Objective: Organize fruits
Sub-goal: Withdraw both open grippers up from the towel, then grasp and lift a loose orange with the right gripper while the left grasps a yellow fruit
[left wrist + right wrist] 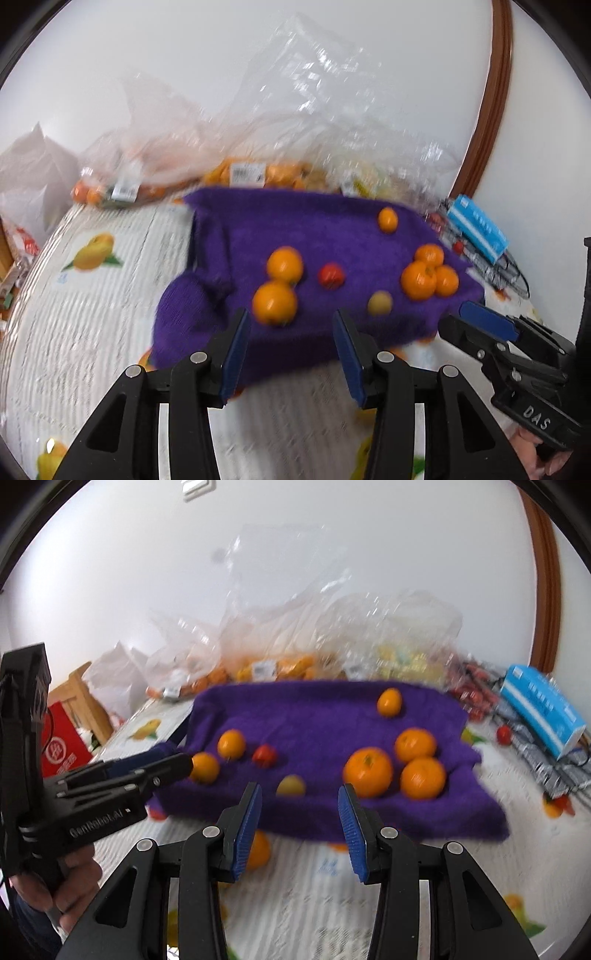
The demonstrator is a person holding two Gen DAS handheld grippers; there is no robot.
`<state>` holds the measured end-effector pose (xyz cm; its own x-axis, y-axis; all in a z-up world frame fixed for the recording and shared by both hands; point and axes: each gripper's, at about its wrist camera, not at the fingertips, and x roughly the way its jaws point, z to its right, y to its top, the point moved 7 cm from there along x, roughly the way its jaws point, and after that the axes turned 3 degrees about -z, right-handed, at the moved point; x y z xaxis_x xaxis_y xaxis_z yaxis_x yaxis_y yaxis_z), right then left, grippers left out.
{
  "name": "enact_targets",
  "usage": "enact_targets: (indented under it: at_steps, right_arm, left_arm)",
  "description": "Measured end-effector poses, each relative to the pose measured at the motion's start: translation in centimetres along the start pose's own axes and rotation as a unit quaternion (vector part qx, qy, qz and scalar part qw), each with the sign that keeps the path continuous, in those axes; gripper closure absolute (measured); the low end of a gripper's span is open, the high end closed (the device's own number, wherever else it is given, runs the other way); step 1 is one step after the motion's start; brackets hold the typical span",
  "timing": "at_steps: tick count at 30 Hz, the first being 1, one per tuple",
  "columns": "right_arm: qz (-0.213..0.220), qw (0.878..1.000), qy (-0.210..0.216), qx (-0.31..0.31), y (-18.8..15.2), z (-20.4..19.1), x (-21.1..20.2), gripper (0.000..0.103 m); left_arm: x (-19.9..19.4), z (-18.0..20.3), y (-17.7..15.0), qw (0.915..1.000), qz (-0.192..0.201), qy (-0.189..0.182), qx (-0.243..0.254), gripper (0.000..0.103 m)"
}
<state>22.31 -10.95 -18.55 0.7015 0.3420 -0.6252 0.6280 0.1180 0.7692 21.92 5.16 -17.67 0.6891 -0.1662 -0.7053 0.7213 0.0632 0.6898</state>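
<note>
Round, smooth oranges, a red fruit and a pale one lie blurred on a fuzzy purple towel. Bagged fruit behind is indistinct under crinkled plastic. Left gripper and right gripper stand parted, grasping nothing.

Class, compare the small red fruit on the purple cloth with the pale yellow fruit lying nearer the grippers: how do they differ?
The red fruit is bright red; the yellow fruit is pale yellow-green. The red fruit lies beside two oranges; the yellow fruit lies alone near the cloth's front edge. Both are small, round, smaller than the oranges, and rest on the purple cloth.
</note>
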Motion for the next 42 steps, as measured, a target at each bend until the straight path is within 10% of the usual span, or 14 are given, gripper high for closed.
enact_targets:
  at_steps: [24, 42]
  right_arm:
    - [-0.108, 0.994, 0.015, 0.001, -3.9, -3.6, 5.7, 0.064]
    - [-0.053, 0.998, -0.022, -0.004, -3.9, -0.4, 0.2, 0.066]
  left_arm:
    - [-1.7, -5.5, -4.8, 0.9975, -0.02, 0.049, -0.047, 0.06]
    - [-1.6, -3.9, -5.2, 0.999, -0.031, -0.003, -0.032, 0.063]
